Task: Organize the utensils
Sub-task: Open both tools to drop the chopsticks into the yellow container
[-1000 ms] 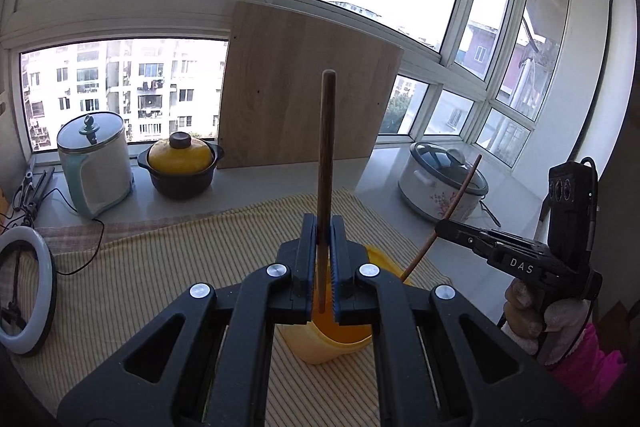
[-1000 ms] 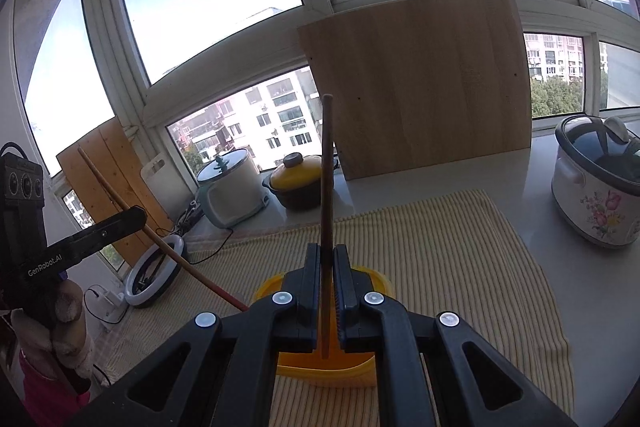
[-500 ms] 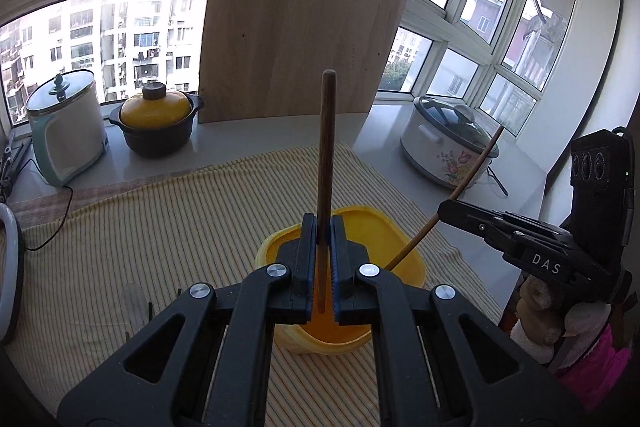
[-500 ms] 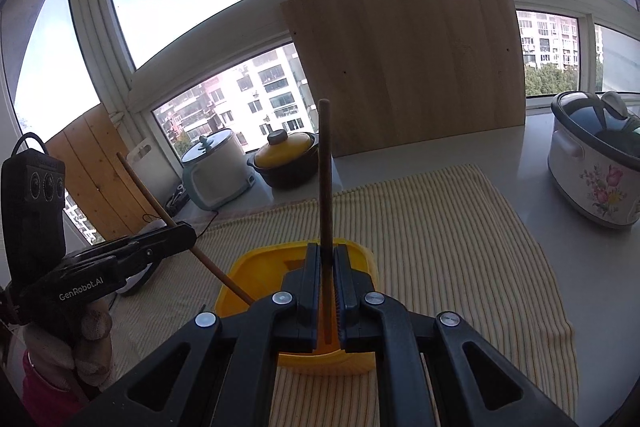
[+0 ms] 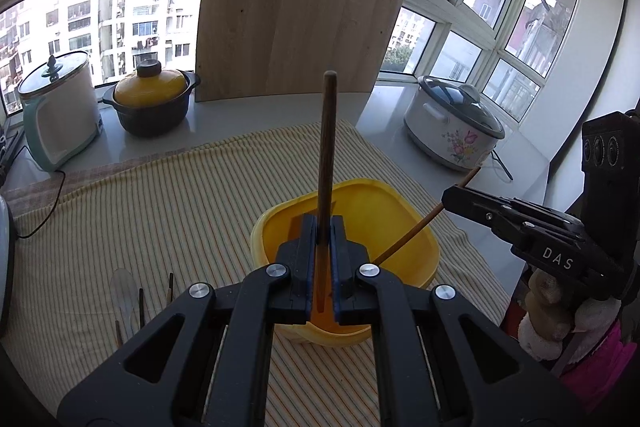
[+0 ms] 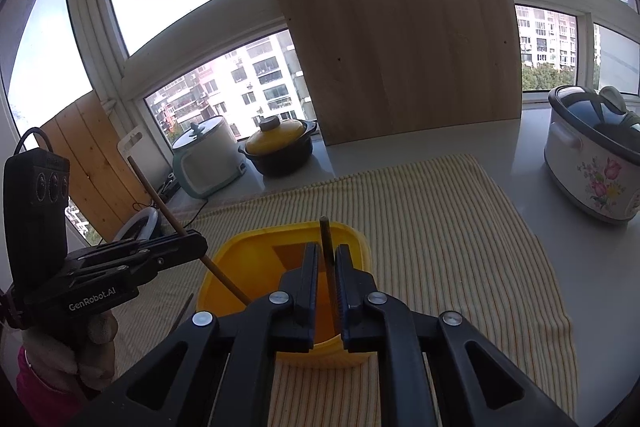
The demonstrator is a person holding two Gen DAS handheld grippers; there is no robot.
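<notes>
Left tongs (image 5: 323,259) clenched an upright chopstick (image 5: 327,147) over the yellow bin (image 5: 412,215) — right tongs (image 6: 325,279) parted, a chopstick (image 6: 327,247) loose between them.

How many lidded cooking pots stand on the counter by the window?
3: a white-and-teal cooker far left, a yellow-lidded black pot beside it, and a floral cooker at right. Others may be offscreen.

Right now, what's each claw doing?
Left gripper: shut on a chopstick.
Right gripper: slightly open, second chopstick loose between its fingers.
</notes>
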